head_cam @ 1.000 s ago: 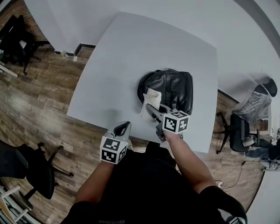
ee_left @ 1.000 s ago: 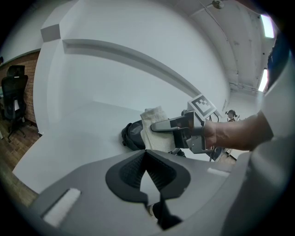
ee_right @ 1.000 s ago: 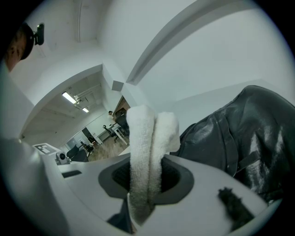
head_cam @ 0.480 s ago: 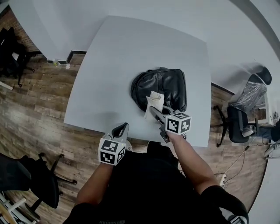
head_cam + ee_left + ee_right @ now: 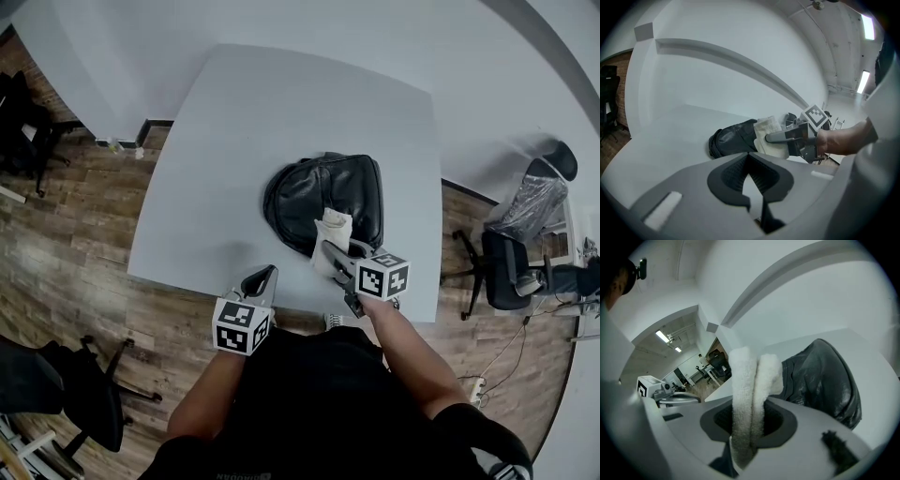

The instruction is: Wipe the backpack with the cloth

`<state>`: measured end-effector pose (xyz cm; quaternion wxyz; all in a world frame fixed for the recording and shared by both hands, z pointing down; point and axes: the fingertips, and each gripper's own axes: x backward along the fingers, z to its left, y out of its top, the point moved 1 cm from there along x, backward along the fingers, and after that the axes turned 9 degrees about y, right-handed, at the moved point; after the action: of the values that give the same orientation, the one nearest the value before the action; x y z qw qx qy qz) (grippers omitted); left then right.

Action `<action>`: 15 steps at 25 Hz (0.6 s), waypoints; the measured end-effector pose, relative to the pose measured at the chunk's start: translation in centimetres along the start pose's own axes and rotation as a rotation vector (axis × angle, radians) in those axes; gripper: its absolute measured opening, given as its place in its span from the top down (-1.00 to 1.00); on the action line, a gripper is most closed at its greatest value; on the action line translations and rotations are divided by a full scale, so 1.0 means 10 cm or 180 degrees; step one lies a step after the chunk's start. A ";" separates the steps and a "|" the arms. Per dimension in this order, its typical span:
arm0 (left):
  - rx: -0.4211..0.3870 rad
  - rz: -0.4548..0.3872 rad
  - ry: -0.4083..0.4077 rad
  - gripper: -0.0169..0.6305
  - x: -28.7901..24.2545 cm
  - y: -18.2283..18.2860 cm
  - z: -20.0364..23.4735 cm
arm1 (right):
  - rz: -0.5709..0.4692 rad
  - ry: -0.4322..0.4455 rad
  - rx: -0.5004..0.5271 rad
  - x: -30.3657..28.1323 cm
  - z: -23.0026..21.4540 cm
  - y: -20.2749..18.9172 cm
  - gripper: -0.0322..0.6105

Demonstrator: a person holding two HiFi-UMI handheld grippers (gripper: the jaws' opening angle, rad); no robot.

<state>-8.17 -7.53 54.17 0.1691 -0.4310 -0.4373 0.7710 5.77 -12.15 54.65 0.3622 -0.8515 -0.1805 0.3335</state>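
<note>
With my right claw clenched on the folded cloth at the near edge of the backpack lying on the surface, and my left claw closed on nothing, I judge the wiping is only starting: next I must press the cloth down and drag it across.

Shows a white table on a wood-plank floor, black office chairs at upper left, another black office chair at lower left, a dark swivel chair right of the table, near a plastic-wrapped chair.
</note>
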 end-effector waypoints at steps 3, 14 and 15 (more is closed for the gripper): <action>0.0032 -0.0023 -0.0001 0.93 -0.09 0.04 -0.15 | 0.0079 0.0087 0.0063 0.09 0.01 -0.03 0.61; -0.0010 0.0027 0.0024 0.93 -0.36 0.15 -0.59 | 0.0146 0.0245 0.0191 0.47 -0.13 -0.05 0.61; -0.0011 0.0031 0.0035 0.93 -0.37 0.16 -0.62 | 0.0143 0.0246 0.0188 0.51 -0.16 -0.05 0.61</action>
<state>-0.87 -7.56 53.23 0.1670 -0.4376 -0.4357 0.7686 10.46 -9.80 53.63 0.3863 -0.8565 -0.1372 0.3137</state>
